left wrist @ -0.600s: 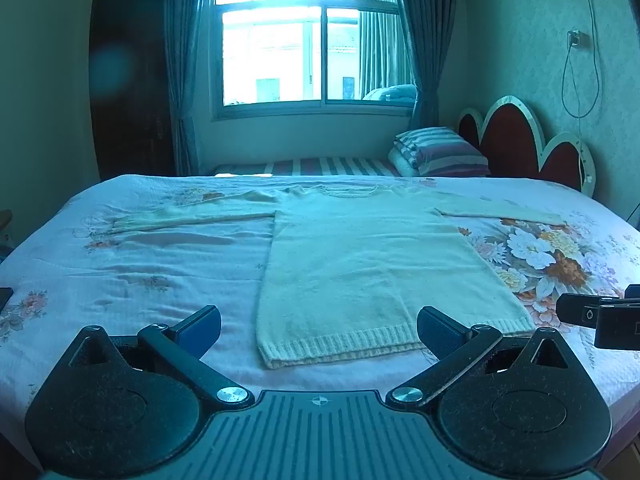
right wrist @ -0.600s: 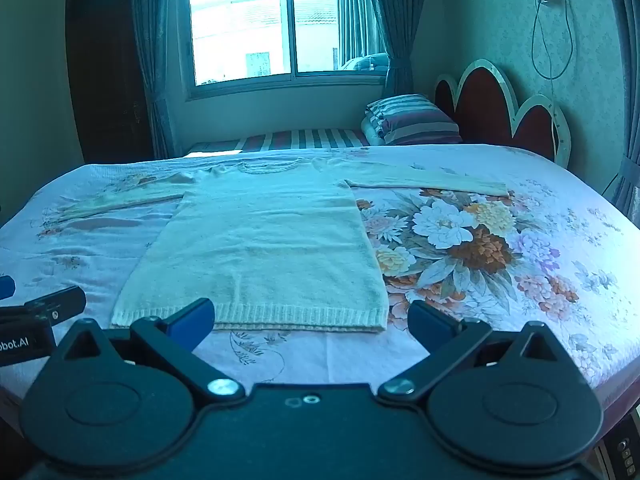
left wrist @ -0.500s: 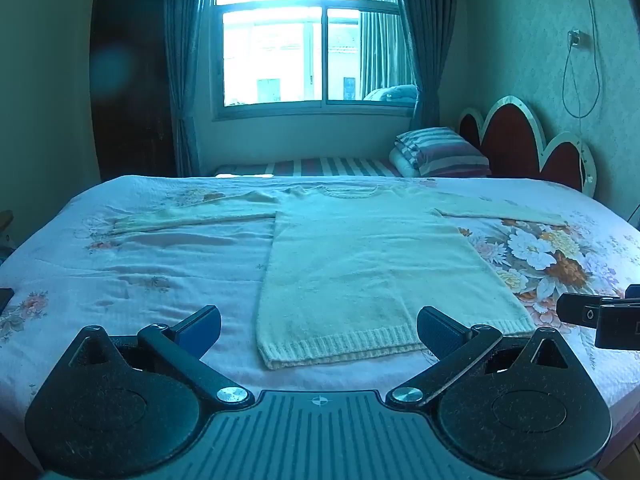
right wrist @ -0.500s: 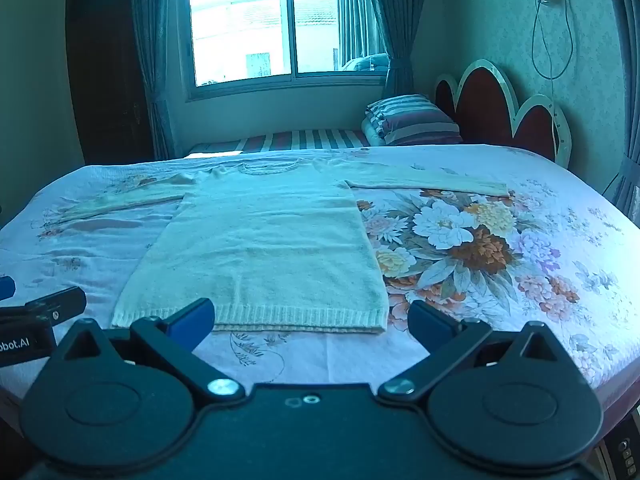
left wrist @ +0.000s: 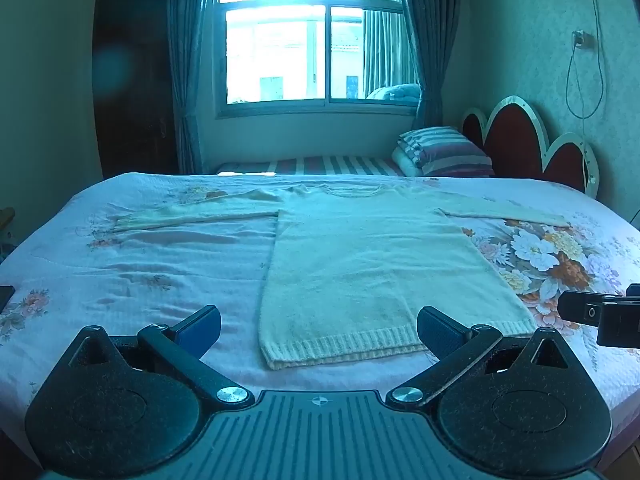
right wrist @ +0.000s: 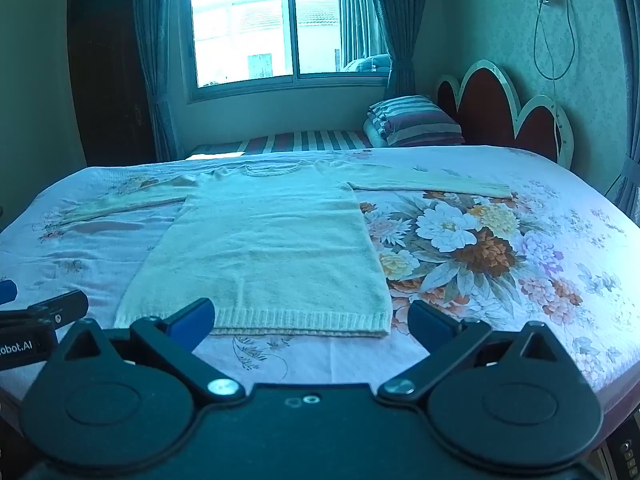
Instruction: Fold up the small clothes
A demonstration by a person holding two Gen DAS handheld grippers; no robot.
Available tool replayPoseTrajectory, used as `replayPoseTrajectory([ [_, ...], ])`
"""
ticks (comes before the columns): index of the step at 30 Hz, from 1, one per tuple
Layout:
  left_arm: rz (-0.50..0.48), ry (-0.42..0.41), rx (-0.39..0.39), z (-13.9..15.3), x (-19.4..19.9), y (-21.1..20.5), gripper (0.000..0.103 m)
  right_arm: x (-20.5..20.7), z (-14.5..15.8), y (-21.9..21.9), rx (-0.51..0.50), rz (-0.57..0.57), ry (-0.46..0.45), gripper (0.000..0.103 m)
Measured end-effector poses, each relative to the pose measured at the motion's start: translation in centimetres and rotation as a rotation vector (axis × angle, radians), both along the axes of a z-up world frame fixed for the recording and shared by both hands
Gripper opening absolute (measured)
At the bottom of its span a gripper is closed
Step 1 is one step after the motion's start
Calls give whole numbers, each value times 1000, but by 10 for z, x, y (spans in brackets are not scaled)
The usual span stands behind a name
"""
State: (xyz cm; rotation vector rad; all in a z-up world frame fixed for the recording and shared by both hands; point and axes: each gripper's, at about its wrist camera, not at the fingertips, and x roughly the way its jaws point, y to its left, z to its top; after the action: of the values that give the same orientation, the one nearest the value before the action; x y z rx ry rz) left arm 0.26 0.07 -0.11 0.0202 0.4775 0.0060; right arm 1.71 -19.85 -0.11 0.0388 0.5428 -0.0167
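Left wrist view
Left gripper (left wrist: 318, 330): jaws spread to full width, nothing between the pads; held above the near edge of the bed, angled down.
Sweater (left wrist: 372, 264): pale cream knit, laid flat on the bed (left wrist: 140, 264), front up, hem nearest the camera, neckline toward the window (left wrist: 316, 40). Both sleeves stretched out sideways.
Hem position: ribbed hem lies just beyond the left gripper's fingertips, apart from them.
Right gripper (left wrist: 600, 314): partly visible at the right edge, over the floral print; state not readable here.
Background: striped pillow (left wrist: 444, 152) and red scalloped headboard (left wrist: 532, 144) at far right.

Right wrist view
Right gripper (right wrist: 310, 320): jaws fully apart, empty; hovering at the near bed edge.
Sweater (right wrist: 268, 248): flat, centre-left of the bed (right wrist: 560, 240); right hem corner falls between the open fingers' line of sight, untouched.
Left gripper (right wrist: 40, 316): edge visible at far left.
Folding: not yet begun; garment fully spread.
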Motion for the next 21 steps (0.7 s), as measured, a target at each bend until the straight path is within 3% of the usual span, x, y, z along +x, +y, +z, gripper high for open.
replayPoseTrajectory([
  [21, 9, 1, -10, -1, 4, 0, 103, 2, 3, 1, -13, 3, 8, 103],
])
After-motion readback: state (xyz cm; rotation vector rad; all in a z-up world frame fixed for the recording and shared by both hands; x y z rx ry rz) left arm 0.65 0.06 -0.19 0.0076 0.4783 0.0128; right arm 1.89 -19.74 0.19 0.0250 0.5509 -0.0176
